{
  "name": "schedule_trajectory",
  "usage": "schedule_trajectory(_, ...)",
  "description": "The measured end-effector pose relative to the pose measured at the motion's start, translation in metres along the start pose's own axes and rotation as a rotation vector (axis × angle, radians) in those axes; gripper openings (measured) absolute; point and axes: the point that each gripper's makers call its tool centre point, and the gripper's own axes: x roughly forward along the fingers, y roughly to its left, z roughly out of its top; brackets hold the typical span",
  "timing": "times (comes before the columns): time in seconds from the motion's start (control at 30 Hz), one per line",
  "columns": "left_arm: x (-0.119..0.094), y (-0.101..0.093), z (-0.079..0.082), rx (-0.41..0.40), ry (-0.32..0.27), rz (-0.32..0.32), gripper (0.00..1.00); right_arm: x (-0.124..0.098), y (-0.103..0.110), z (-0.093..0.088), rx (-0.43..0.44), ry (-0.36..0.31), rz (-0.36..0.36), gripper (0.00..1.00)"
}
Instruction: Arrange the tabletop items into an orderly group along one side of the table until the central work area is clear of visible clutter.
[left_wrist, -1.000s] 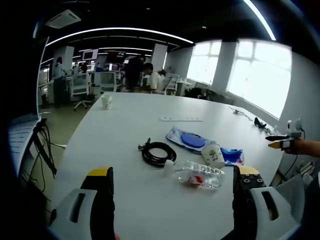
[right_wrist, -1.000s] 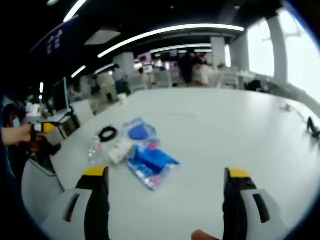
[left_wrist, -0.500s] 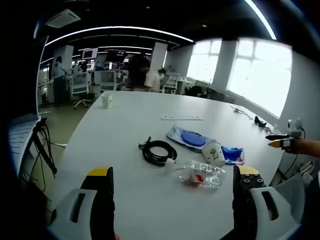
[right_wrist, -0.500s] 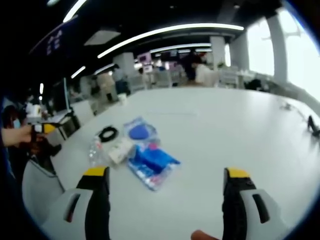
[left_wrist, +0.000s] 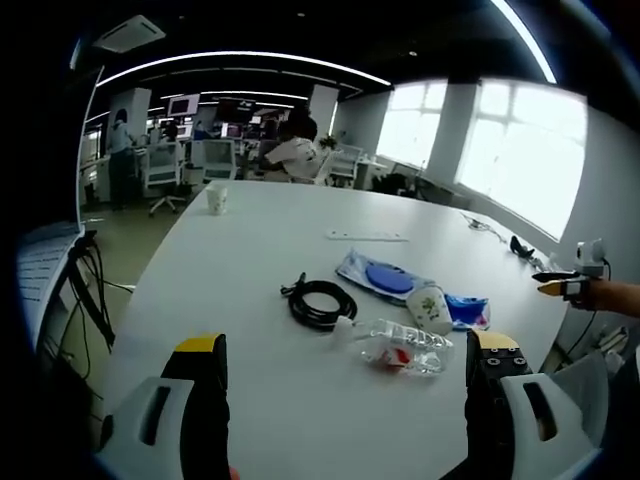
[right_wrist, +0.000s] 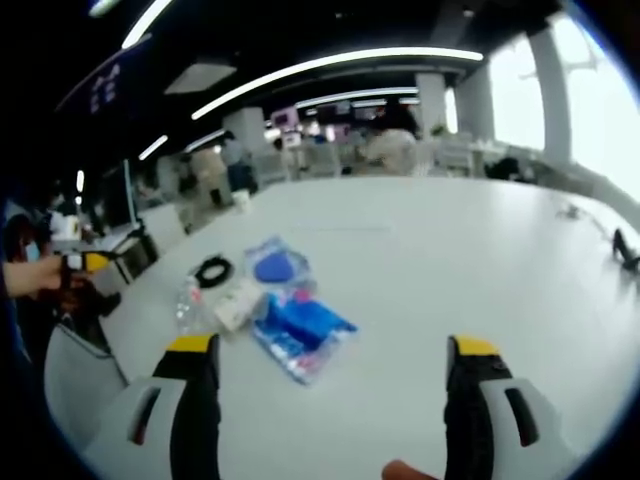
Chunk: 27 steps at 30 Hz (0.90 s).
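A small cluster lies on the white table: a black cable coil, a clear plastic bottle on its side, a white patterned cup, a clear pouch with a blue disc and a blue packet. My left gripper hovers open in front of them, nothing between its fingers. In the right gripper view the same cable, bottle, cup, pouch and blue packet lie ahead and to the left of my open right gripper.
A white power strip lies further back and a paper cup stands near the far edge. A dark object with a cord sits by the window-side edge. Office desks, chairs and people are beyond the table.
Both views have shifted only slightly. A person in the background has moved. The table items and both grippers stand as before.
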Motion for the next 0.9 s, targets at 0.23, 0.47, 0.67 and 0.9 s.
schedule_trajectory(0.23, 0.003, 0.000, 0.002, 0.009, 0.006, -0.006, 1.00, 0.003, 0.002, 0.004, -0.003, -0.005, 0.003, 0.91)
schedule_trajectory(0.47, 0.007, 0.002, 0.002, 0.014, 0.017, -0.011, 1.00, 0.009, 0.007, 0.006, -0.009, -0.002, 0.015, 0.91)
schedule_trajectory(0.67, 0.011, 0.004, 0.002, 0.015, 0.025, -0.014, 1.00, 0.018, 0.013, 0.010, -0.010, -0.005, 0.024, 0.91)
schedule_trajectory(0.9, 0.019, 0.007, 0.004, 0.021, 0.033, -0.022, 1.00, 0.030, 0.023, 0.018, -0.024, -0.004, 0.046, 0.91)
